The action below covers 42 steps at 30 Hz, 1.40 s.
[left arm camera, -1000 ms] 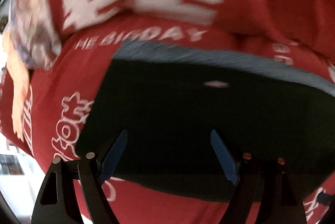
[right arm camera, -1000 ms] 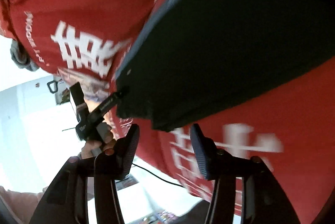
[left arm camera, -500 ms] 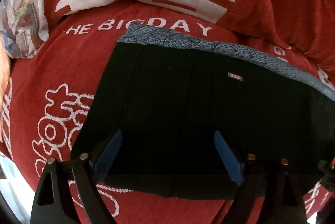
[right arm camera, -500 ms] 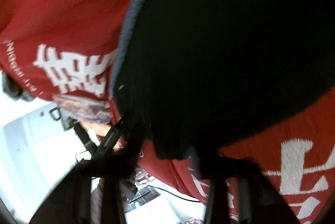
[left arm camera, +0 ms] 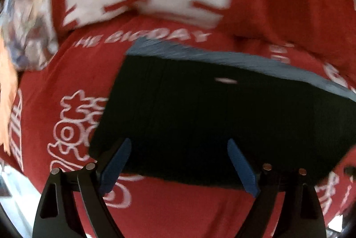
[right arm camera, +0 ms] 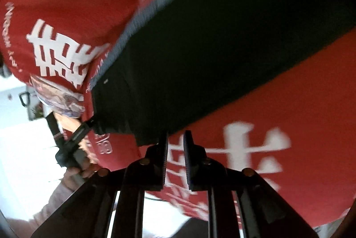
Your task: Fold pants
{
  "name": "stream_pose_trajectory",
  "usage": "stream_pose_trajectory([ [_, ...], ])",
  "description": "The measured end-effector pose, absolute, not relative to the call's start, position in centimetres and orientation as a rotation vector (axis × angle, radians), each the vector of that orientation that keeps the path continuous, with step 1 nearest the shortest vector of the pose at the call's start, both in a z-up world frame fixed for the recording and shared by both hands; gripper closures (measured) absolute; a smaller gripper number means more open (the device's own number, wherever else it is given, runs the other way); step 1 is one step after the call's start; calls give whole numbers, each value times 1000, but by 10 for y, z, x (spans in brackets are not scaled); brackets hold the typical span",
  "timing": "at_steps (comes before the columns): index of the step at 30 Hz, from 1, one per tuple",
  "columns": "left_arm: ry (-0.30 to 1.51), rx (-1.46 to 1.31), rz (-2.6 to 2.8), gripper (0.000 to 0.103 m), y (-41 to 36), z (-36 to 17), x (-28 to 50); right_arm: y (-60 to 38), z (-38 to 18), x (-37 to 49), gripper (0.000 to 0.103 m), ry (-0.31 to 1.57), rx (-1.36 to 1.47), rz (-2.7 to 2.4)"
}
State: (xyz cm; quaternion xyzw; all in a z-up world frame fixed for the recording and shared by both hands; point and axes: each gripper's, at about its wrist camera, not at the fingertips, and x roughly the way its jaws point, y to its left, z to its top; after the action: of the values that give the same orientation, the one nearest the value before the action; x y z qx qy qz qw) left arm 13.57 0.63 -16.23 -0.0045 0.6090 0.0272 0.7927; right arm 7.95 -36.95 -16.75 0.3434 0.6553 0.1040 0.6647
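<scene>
Left wrist view: your left gripper [left arm camera: 178, 162] hangs with its blue-padded jaws spread wide and nothing between them, above the near edge of the black pants with a grey waistband [left arm camera: 213, 113]. The garment lies as a flat, squared rectangle on the red cover printed with white characters [left arm camera: 73, 73], waistband along the far side, so the fold looks largely made. Right wrist view: your right gripper [right arm camera: 175, 149] has its jaws nearly together and parting; no cloth shows in the narrow gap, and the near corner of the pants [right arm camera: 200, 60] sits just beside the left fingertip. Whether that finger touches the cloth you cannot tell through the blur. Judged from this, the corner has just been let go. The other gripper [right arm camera: 73, 140], held in a hand, shows at the pants' far corner.
</scene>
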Motion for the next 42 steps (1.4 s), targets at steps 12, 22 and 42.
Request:
stream_pose_trajectory([
  [12,1376,41,-179,14,-153,-210,129,-418,-181,100,98,1497,574,80],
  [22,1401,50,-142,14,-157,-205,124,-422,-151,104,86,1448,477,80],
  [42,1308,1,237,14,39,-187,158,-181,-128,254,59,1421,165,698],
])
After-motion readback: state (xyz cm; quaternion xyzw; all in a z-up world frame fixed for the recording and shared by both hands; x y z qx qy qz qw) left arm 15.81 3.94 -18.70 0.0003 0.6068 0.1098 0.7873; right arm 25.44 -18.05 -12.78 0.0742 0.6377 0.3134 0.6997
